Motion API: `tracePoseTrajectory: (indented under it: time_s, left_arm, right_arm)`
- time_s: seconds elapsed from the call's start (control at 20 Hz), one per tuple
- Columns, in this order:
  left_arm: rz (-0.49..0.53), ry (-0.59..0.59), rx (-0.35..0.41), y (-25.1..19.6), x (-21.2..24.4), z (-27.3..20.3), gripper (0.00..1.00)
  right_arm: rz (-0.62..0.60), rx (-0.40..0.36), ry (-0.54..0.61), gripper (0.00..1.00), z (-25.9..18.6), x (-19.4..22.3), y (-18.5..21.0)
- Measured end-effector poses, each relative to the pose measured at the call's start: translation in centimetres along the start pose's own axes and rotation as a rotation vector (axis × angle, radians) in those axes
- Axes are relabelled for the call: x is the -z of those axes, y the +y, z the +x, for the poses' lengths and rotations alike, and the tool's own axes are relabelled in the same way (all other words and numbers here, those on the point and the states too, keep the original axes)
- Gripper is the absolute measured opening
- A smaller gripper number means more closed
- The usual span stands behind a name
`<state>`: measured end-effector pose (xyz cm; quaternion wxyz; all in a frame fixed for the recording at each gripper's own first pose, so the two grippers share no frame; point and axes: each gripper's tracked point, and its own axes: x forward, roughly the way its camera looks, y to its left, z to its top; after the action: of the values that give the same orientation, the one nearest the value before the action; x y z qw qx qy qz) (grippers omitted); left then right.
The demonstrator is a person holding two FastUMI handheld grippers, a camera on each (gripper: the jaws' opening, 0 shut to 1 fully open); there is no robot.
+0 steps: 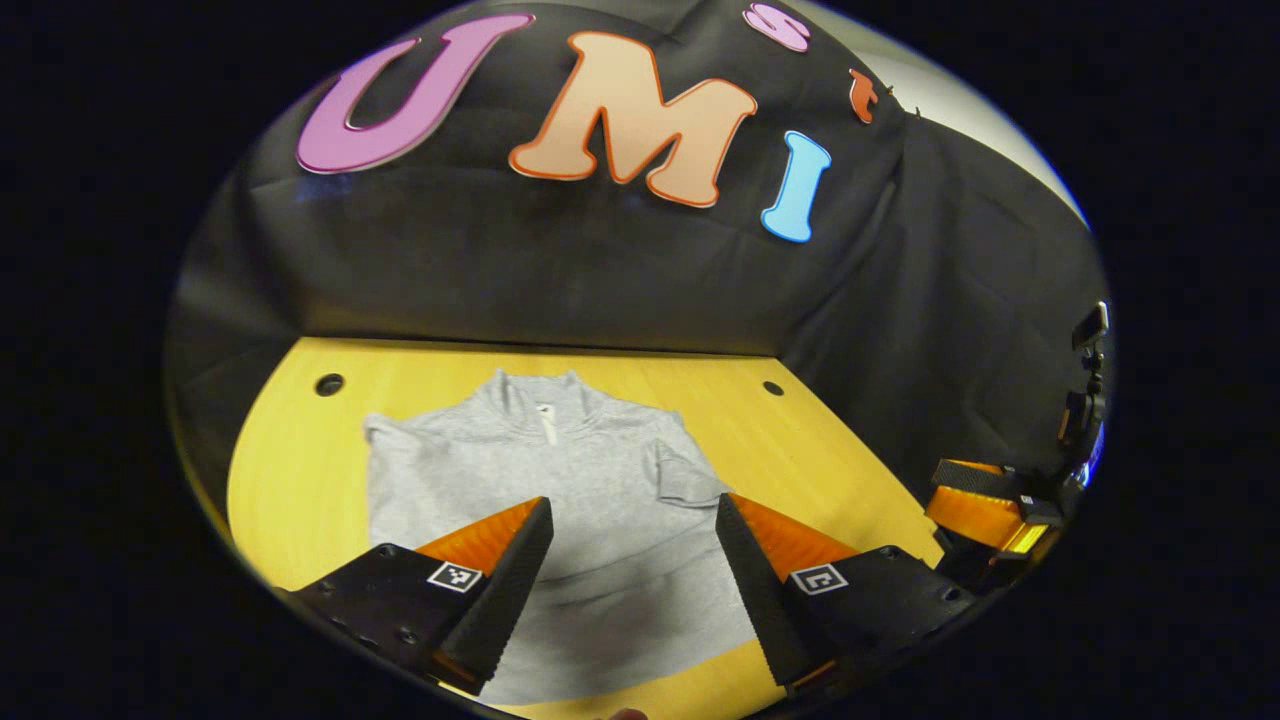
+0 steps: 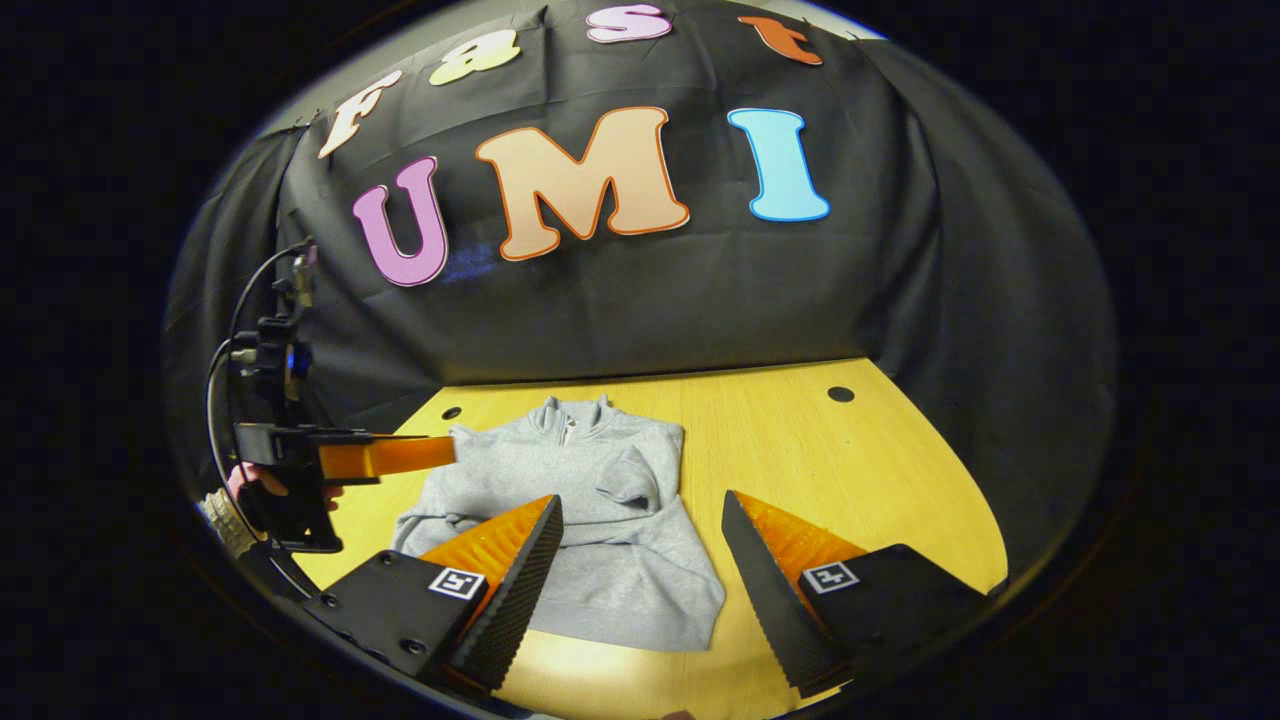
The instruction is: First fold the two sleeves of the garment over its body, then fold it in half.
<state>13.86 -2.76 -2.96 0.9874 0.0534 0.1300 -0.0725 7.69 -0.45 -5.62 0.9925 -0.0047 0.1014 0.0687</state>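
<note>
The grey garment [image 1: 590, 500] lies flat on the yellow wooden table [image 1: 300, 480], collar toward the booth's black cloth wall [image 1: 560, 280] and hem toward the near edge; in the left gripper view the left claw [image 1: 633, 535] hangs above the garment's lower body, its two fingers spread wide with grey cloth showing between them and nothing held; whether the tips touch the fabric cannot be told. One sleeve [image 1: 685, 475] is already folded in over the body on the right of that view, its cuff lying on the chest; the other side of the garment looks bunched near the shoulder, though its sleeve is hard to make out. In the right gripper view the right claw [image 2: 640, 540] is likewise wide open and empty, poised over the garment's right edge and hem, one finger over the cloth and the other over bare table; the left claw appears there at the left, held by a hand [image 2: 265, 485], just beside the garment's far shoulder. Bare table runs broadly to the right of the garment in the right gripper view, with a narrower strip at its left in the left gripper view; two dark round holes [image 1: 329, 384] sit near the table's back corners, well apart from the cloth; the wall closes the table's far side.
</note>
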Motion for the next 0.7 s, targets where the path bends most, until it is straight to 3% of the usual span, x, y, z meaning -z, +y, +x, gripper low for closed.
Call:
tracePoseTrajectory:
  time_s: [0.2,0.35,0.7]
  left_arm:
    - [0.008,-0.015,-0.162,4.4,1.0,-5.6,0.95]
    - [-0.009,0.003,-0.218,5.7,2.2,-7.5,0.95]
    - [-0.073,0.046,-0.226,6.8,7.1,-10.9,0.95]
  right_arm:
    - [0.001,-0.015,0.011,0.99,-0.3,1.2,1.4]
    - [0.016,-0.045,0.035,0.99,-0.9,2.5,2.5]
    - [-0.026,-0.046,0.107,0.99,-2.6,6.3,3.2]
